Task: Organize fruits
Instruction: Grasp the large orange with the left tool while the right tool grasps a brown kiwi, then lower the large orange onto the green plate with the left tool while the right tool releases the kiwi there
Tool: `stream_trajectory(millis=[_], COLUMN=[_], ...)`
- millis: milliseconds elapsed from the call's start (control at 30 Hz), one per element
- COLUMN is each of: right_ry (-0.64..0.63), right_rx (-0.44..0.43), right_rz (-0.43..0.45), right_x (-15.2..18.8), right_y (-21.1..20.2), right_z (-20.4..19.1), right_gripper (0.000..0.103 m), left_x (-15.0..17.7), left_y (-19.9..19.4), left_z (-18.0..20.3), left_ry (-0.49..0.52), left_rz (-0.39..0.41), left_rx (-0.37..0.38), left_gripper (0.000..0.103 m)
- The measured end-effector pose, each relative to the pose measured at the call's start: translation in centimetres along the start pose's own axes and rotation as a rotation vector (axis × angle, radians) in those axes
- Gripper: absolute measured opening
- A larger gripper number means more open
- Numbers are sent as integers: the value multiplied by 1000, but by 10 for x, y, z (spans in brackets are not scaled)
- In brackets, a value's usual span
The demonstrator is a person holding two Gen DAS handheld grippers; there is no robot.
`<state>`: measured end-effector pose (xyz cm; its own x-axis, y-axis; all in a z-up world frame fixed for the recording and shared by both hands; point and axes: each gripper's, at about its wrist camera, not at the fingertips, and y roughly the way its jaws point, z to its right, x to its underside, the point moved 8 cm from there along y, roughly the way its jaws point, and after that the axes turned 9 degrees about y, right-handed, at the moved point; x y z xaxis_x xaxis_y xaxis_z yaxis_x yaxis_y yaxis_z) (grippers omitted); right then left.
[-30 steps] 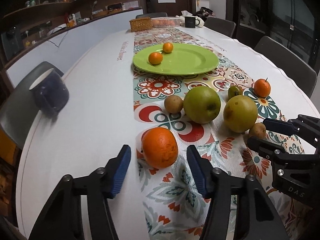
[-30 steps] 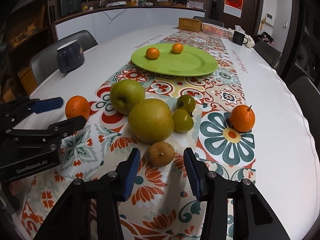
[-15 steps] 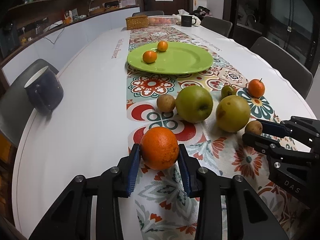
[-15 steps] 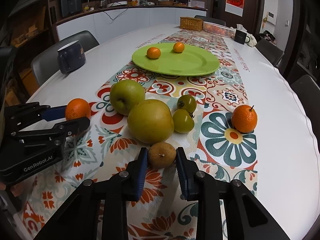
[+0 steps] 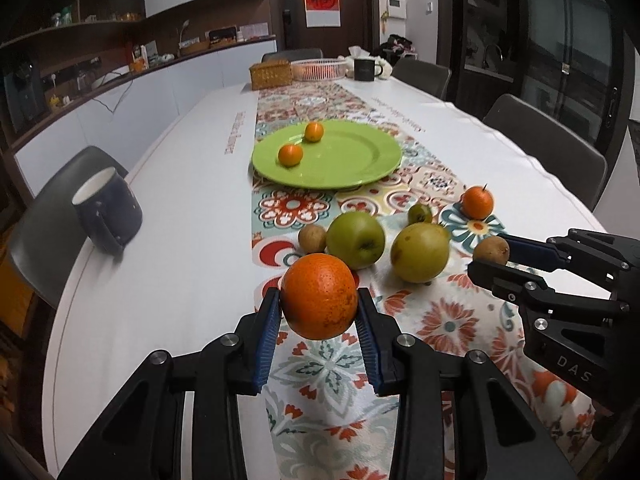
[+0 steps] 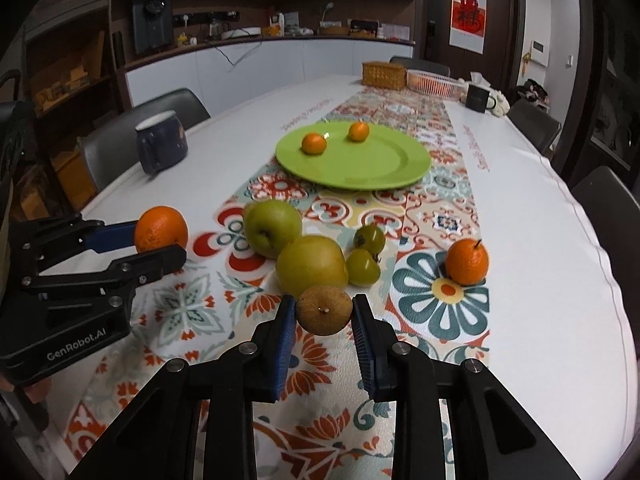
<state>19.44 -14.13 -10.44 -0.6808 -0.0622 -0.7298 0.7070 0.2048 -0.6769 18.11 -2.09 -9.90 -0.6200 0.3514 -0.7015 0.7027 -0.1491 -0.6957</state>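
Orange point(image 5: 319, 296), firm and round, sits lifted mid-frame, clamped at its widest girth by the left gripper point(image 5: 319, 312); the right gripper point(image 6: 324, 314) pinches a light, rough brown fruit point(image 6: 324, 309) low centre

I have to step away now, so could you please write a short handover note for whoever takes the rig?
Left gripper: shut on the large orange, lifted.
Right gripper: shut on a small brown fruit.
Done: two small oranges lie on the green plate.
Left on the runner: green apple, yellow-green pear, two small green fruits, stemmed orange, another brown fruit.
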Motion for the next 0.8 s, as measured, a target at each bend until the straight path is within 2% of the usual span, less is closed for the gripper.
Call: stream_trajectory(millis=[500, 800], right_ry=[6, -27], right_rx=[-51, -62], right_rz=[127, 176], right_x=[-52, -97], right_y=[-38, -34], right_z=[8, 12], right_gripper=[29, 29], left_x=[-52, -99], left_y=[-29, -17], left_z=[7, -2], left_ry=[32, 47], left_rz=[112, 156], left_rx=[-19, -16], left_gripper=[37, 37])
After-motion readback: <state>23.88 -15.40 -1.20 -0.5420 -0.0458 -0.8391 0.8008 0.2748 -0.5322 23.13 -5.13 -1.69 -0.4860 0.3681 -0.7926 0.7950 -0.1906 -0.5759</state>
